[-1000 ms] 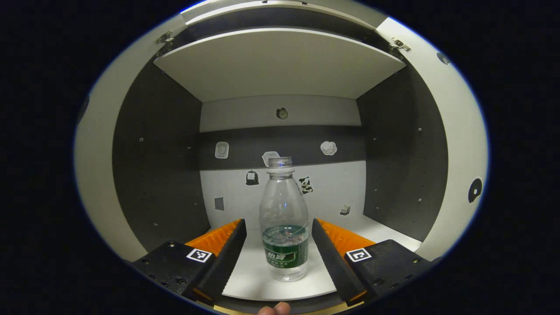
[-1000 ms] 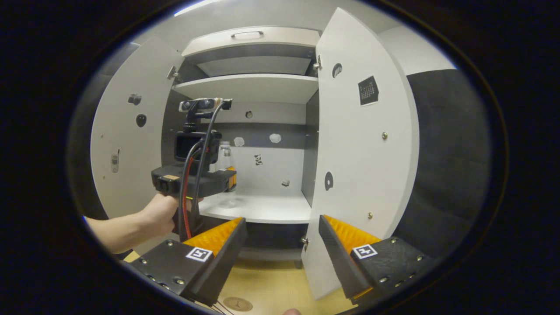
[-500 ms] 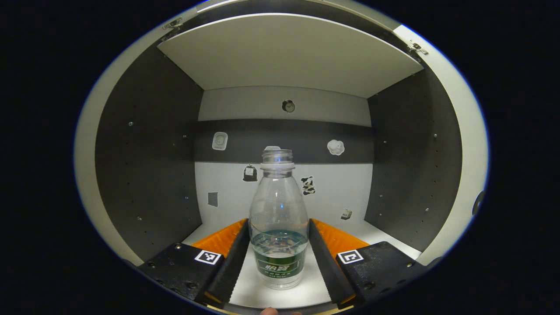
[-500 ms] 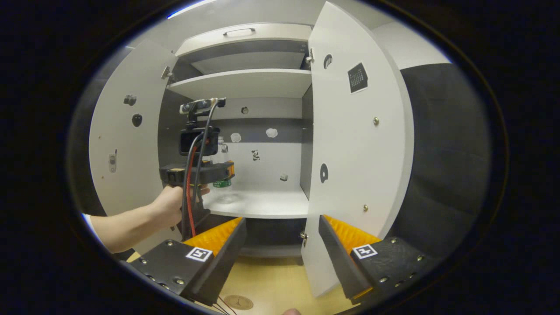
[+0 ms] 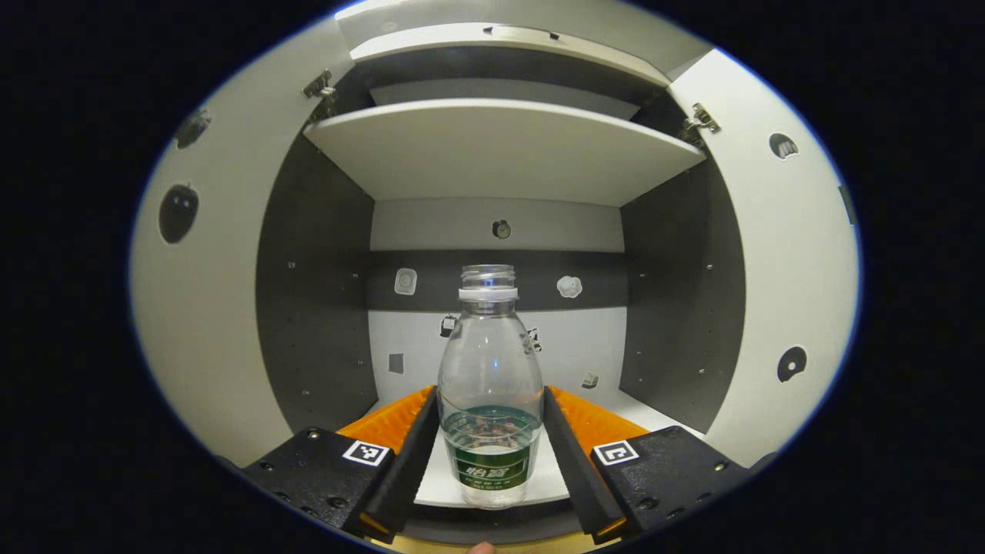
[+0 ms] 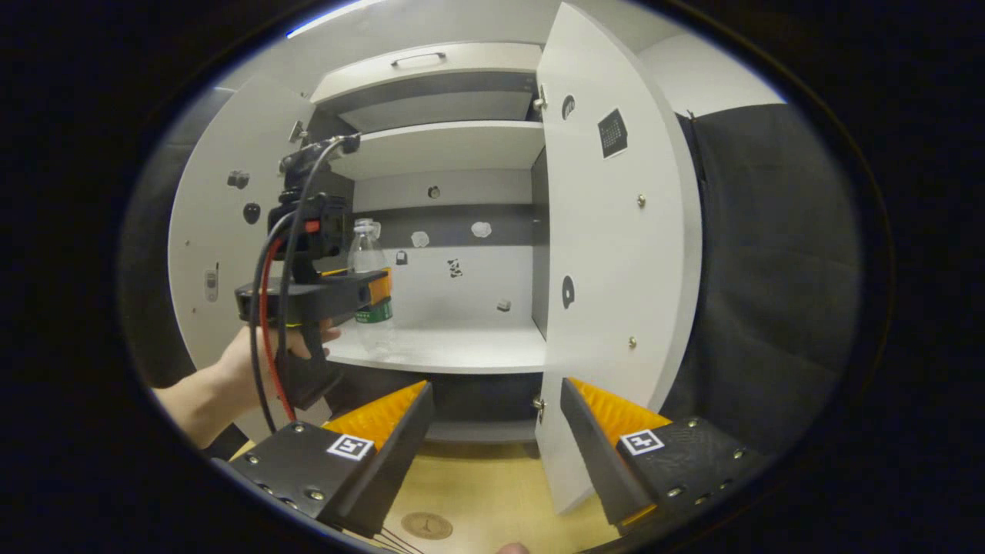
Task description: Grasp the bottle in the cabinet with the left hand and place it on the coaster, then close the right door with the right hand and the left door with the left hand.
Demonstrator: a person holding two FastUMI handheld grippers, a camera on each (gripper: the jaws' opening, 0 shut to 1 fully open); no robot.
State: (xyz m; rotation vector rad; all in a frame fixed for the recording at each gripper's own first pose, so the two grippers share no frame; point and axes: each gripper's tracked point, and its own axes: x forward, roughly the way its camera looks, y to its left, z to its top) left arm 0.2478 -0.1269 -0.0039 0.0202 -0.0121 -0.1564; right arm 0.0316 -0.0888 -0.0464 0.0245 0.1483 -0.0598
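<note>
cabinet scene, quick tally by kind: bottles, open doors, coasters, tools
bottle: 1
open doors: 2, left door and right door
coaster: 1
tools: 2, left tool and right tool
total: 6

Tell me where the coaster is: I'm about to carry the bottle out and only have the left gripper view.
Observer: The coaster lies on the wooden table, in front of the cabinet and below its shelf.
Operator: Is the right gripper in my way?
Observer: It is open and empty, held over the table, short of the cabinet.
Operator: And the right door?
Observer: It stands wide open, with its lower edge straight ahead of the right gripper.
</note>
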